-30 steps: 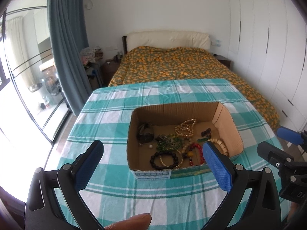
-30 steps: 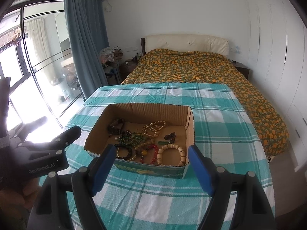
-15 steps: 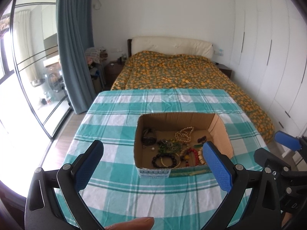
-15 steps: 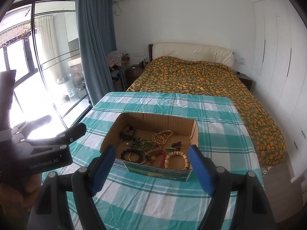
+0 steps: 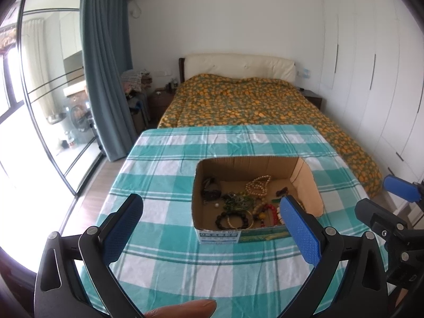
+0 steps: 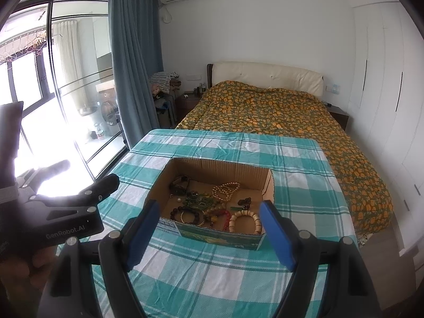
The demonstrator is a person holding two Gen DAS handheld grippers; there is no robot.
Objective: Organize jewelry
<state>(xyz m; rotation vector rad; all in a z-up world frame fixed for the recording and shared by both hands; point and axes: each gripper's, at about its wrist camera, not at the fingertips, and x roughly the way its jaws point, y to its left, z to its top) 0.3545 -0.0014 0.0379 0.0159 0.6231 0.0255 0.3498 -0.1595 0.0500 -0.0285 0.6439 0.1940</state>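
An open cardboard box (image 5: pixel 307 182) (image 6: pixel 269 185) sits on the table with the green checked cloth (image 5: pixel 169 164) (image 6: pixel 299 175). Inside lie several bead bracelets and necklaces: a pearl strand (image 5: pixel 258 185) (image 6: pixel 225 189), a dark bead bracelet (image 5: pixel 233 218) (image 6: pixel 185 216), green cords (image 5: pixel 238 202) (image 6: pixel 198 201), red beads (image 5: pixel 271 210) (image 6: pixel 226 218) and a cream bracelet (image 6: pixel 245 218). My left gripper (image 5: pixel 212 228) is open above the near cloth, short of the box. Beside it, the right gripper (image 6: pixel 209 228) also stands open and holds nothing.
Past the table's far edge is a bed (image 5: pixel 251 103) with an orange patterned cover. A blue curtain (image 5: pixel 106 66) and glass doors (image 5: pixel 39 106) are on the left, white wardrobes (image 5: pixel 371 79) on the right. A fingertip (image 5: pixel 182 308) shows at the bottom.
Both grippers have drawn back and risen from the box, which now looks smaller and farther. Both have stayed open and hold nothing.
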